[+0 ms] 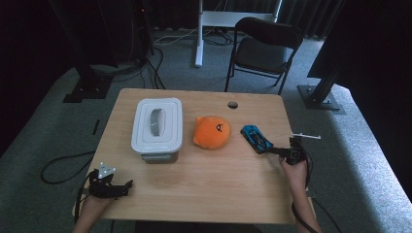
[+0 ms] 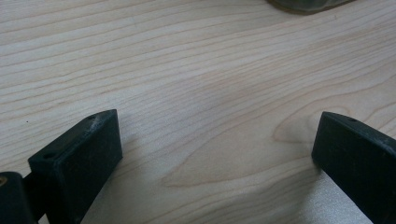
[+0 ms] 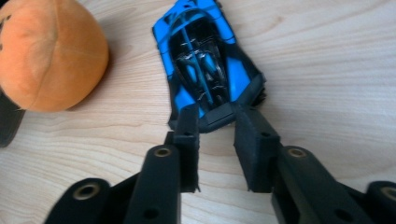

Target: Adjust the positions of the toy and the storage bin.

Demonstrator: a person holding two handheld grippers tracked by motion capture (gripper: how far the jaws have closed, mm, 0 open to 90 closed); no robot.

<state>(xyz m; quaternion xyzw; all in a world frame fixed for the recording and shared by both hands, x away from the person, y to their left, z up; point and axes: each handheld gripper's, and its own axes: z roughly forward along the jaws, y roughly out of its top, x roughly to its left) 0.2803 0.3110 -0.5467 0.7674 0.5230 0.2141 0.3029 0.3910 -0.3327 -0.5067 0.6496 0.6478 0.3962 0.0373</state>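
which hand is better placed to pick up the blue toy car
Right. The right gripper already has its jaws at the rear of the blue toy car; the left gripper rests open at the table's near left corner.

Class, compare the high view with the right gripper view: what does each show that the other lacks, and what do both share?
The high view alone takes in the white lidded container, the chair and the left gripper resting open. The right gripper view alone gives the close detail: its fingers pinch the rear of the blue toy car. Both show the car, the orange plush and the wooden table.
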